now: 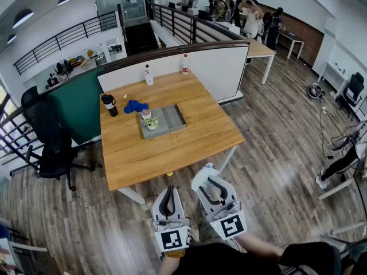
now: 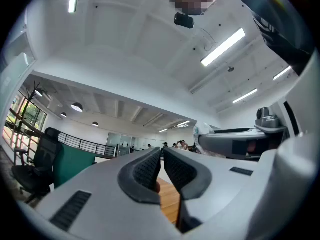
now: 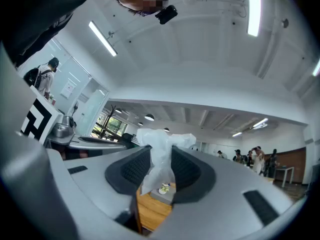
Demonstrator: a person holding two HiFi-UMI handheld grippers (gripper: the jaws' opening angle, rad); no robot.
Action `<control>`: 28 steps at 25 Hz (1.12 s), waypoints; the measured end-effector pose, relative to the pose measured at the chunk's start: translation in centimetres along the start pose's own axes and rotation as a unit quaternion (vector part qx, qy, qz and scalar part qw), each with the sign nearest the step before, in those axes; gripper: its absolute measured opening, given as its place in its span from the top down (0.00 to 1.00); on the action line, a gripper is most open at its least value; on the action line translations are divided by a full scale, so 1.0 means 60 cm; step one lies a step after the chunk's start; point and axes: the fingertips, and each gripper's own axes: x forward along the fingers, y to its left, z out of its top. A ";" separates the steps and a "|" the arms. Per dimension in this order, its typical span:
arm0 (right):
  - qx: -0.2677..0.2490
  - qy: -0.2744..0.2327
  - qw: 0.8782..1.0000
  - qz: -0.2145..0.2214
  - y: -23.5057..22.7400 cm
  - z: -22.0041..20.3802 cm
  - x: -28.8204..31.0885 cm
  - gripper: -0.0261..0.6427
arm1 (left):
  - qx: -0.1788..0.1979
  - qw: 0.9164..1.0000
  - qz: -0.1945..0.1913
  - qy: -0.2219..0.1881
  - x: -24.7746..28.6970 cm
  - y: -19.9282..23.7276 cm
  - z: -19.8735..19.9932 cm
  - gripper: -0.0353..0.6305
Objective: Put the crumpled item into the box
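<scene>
Office table [image 1: 172, 148] bears box [image 1: 172, 119]; R gripper [image 3: 161, 171], short of table, clamps crumpled item [image 3: 160, 144] for transfer; L gripper [image 2: 163, 165] jaws together, idle.

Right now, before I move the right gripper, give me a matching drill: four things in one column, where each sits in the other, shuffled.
Things:
1 white crumpled item
2 blue cloth
3 grey box
4 red-capped bottle

Places:
a at the far edge of the table
b mid-table
c between the jaws of the right gripper
d beside the black cup

Pairs: 1-c, 2-d, 3-b, 4-a
</scene>
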 end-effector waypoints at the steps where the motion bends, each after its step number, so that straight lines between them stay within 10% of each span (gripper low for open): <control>1: 0.003 0.000 1.000 0.002 -0.002 0.003 -0.001 0.75 | 0.000 1.000 -0.001 -0.002 0.000 -0.005 0.000 0.89; 28: 0.012 -0.011 0.999 0.029 -0.009 0.003 0.041 0.75 | 0.003 1.000 -0.008 -0.001 0.043 0.008 -0.003 0.89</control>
